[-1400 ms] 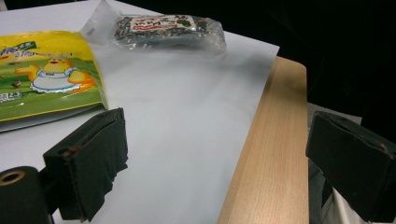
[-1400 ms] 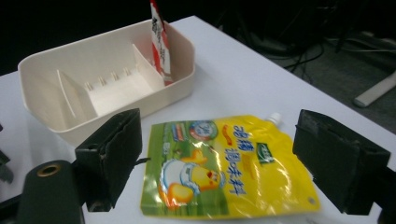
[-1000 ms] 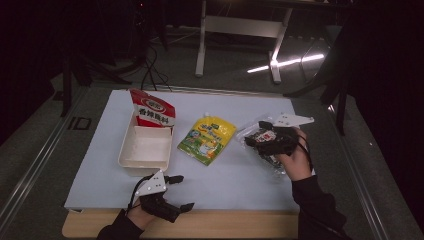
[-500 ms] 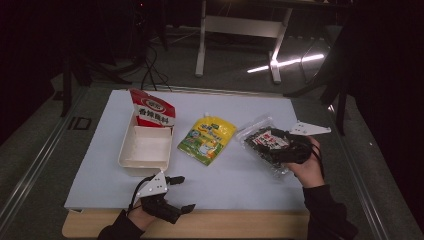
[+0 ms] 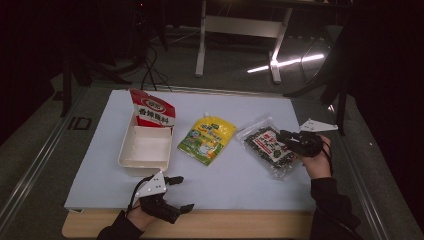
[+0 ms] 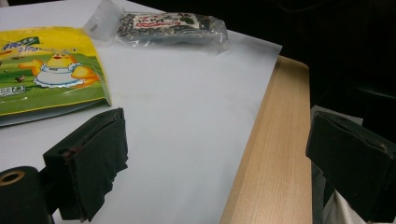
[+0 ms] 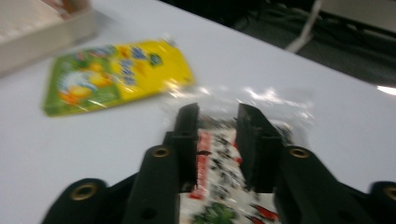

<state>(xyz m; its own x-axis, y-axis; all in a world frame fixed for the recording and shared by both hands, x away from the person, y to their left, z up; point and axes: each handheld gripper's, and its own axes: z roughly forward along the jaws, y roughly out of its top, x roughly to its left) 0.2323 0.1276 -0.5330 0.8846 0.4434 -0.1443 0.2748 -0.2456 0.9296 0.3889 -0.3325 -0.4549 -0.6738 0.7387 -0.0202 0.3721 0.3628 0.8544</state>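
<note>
Centrally on the white-covered worktop (image 5: 240,175) lies the yellow pouch (image 5: 207,139). Right claw (image 5: 287,139), jaws just narrowed, straddles a clear packet of dark snacks (image 5: 265,145) at the right side; whether the pads grip it cannot be told. Left claw (image 5: 175,192), spread wide, rests at the near edge, beside the white tray (image 5: 146,147).

You get a dim room with a lit white table sheet (image 5: 240,175); glare streaks the floor at upper right, and your right gripper view is motion-blurred, soft throughout.
</note>
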